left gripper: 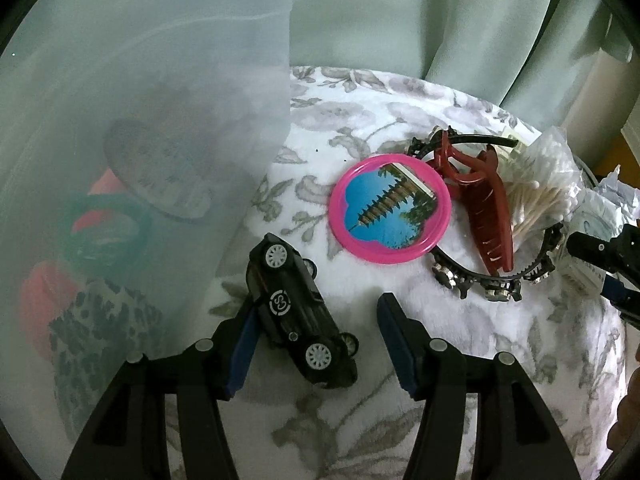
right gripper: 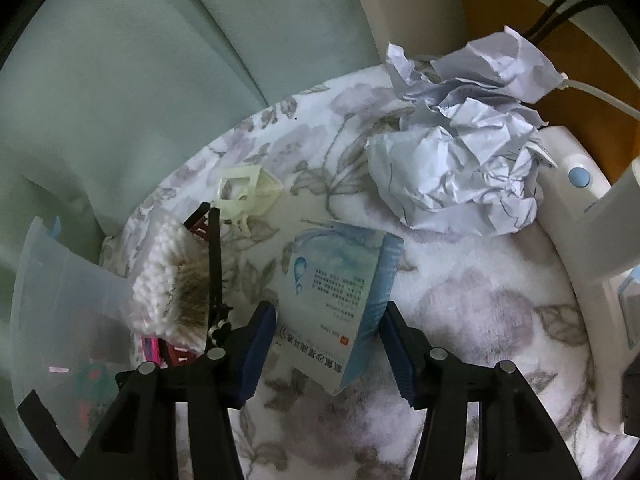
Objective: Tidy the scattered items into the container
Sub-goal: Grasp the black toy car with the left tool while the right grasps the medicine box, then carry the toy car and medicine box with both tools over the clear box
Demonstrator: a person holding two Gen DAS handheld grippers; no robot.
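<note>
Already a good part of the clutter sits inside the translucent plastic container [left gripper: 140, 160]: through its cloudy wall I make out a green ring, something coral-red, a leopard-print pouch and what may be an oval tin, though the haze makes that last uncertain.

Plenty remains on the floral blanket [left gripper: 400, 420]. The left gripper [left gripper: 316, 344] stands open around a black toy car [left gripper: 298, 312]; its left pad touches or nearly touches the car's side, while the right pad is clear of it, so nothing is gripped yet. Beyond it lie a pink round mirror [left gripper: 390, 210], a dark red claw hair clip [left gripper: 486, 216], a black studded headband [left gripper: 496, 286] and a bag of cotton swabs [left gripper: 548, 184].

The right gripper [right gripper: 330, 346] is also open, its pads on either side of a light blue medicine box [right gripper: 340, 292] without pressing it. Farther off are crumpled paper [right gripper: 460, 152] and a small cream plastic clip [right gripper: 246, 190].

By my judgement the job is perhaps half done, with car and box next.
</note>
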